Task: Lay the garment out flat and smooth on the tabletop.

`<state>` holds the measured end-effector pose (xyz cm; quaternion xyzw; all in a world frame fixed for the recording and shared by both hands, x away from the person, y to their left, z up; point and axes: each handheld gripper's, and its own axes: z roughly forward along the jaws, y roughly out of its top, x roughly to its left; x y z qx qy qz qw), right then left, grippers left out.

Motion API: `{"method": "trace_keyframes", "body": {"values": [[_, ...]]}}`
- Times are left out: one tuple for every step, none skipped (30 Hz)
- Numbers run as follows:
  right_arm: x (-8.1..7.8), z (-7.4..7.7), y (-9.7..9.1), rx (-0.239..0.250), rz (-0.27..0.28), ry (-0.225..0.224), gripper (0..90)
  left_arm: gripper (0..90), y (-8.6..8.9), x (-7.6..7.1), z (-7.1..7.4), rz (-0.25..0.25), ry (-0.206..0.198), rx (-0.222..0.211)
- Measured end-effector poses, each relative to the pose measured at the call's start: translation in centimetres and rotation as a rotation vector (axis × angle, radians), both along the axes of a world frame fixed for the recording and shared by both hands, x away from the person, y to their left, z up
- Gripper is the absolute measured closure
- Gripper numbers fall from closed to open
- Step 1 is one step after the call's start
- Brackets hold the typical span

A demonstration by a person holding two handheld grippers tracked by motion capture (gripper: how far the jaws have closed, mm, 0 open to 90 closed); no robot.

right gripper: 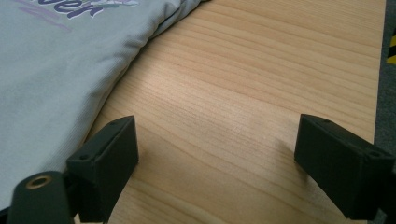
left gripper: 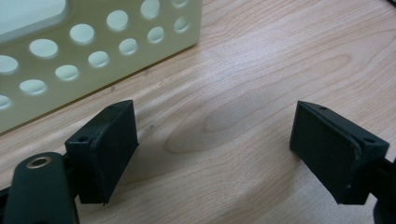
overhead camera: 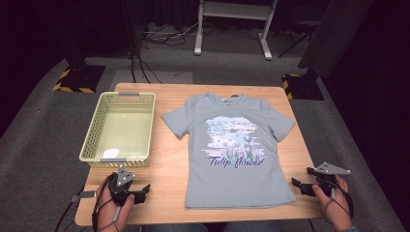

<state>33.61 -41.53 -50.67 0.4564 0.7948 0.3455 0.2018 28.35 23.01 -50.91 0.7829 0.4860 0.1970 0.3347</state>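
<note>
A pale blue T-shirt (overhead camera: 232, 145) with a "Tulip flower" print lies flat, front up, on the wooden table (overhead camera: 169, 164), its hem toward the person. My left gripper (overhead camera: 145, 192) sits low at the front left of the table, between the basket and the shirt's hem corner. Its jaws stand open over bare wood (left gripper: 215, 149). My right gripper (overhead camera: 302, 177) hovers at the front right edge, just right of the hem. It is open with nothing between its jaws (right gripper: 217, 158), and the shirt's edge (right gripper: 56, 70) lies beside its left jaw.
A pale yellow perforated basket (overhead camera: 92, 130) stands on the table's left side, its wall (left gripper: 93, 46) close ahead of the left gripper. Beyond the table are yellow-and-black striped stand bases (overhead camera: 72, 84), cables and a white frame (overhead camera: 232, 29) on grey carpet.
</note>
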Motion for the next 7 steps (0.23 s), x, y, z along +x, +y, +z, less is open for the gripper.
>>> {"method": "trace_keyframes", "body": {"values": [[-0.10, 0.00, 0.07, 0.001, -0.004, 0.000, 13.5, 14.7, -0.04, -0.06, 0.00, 0.007, 0.001, -0.002], [-0.18, -0.01, 0.12, 0.000, -0.003, -0.001, 13.5, 14.7, -0.04, -0.06, 0.00, 0.006, -0.001, 0.000], [-0.26, -0.01, 0.16, 0.000, -0.002, -0.001, 13.5, 14.7, -0.06, -0.07, -0.01, 0.009, 0.000, -0.002], [-0.31, -0.02, 0.21, 0.001, 0.000, -0.002, 13.5, 14.7, -0.04, -0.07, -0.01, 0.007, -0.001, -0.001], [-0.36, -0.02, 0.26, 0.001, 0.004, -0.002, 13.5, 14.7, -0.04, -0.07, -0.01, 0.007, -0.001, -0.001], [-0.38, -0.03, 0.29, 0.001, 0.009, -0.003, 13.5, 14.7, -0.05, -0.07, -0.01, 0.008, -0.001, -0.001], [-0.39, -0.03, 0.30, 0.001, 0.011, -0.003, 13.5, 14.7, -0.06, -0.09, 0.00, 0.010, 0.000, 0.000]]}}
